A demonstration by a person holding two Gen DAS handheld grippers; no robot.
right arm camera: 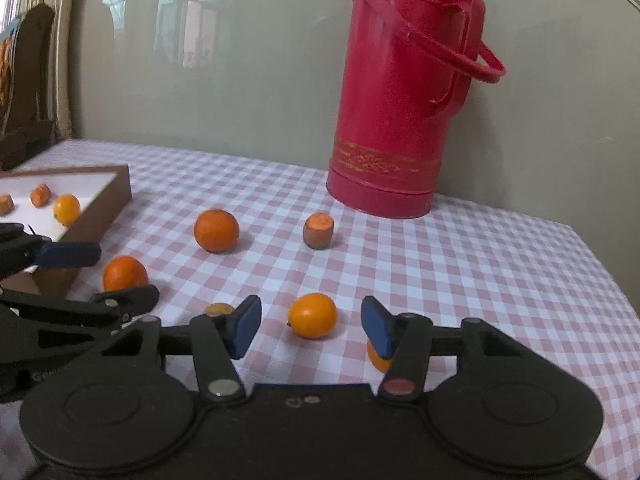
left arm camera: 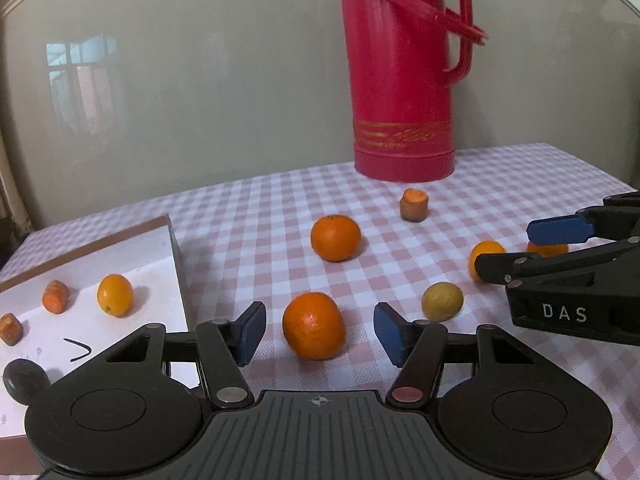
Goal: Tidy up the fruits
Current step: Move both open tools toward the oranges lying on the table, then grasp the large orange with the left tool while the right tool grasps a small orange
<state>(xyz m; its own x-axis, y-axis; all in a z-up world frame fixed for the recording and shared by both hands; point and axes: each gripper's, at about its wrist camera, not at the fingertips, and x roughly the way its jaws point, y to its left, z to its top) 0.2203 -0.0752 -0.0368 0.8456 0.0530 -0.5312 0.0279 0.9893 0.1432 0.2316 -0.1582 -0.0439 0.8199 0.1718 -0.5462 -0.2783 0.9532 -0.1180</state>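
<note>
the left gripper (left arm camera: 319,334), black plastic with blue pads, stands part open around a round dimpled orange (left arm camera: 314,325) without touching it. the right gripper (right arm camera: 311,328) likewise brackets a small smooth oval kumquat (right arm camera: 312,315), pads clear. a second orange (left arm camera: 335,237) lies farther off. far left, the shallow white cardboard tray (left arm camera: 132,248) holds one kumquat, two carrot stubs and perhaps a dark fruit. a ribbed red plastic flask (left arm camera: 400,76) stands far back.

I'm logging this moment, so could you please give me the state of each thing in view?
Left tool: open, around near orange, not touching.
Right tool: open, around kumquat, not touching.
Far orange: loose on cloth.
Carrot stub: upright on cloth.
Box: open, holding fruit.
Flask: upright, lid on.
</note>
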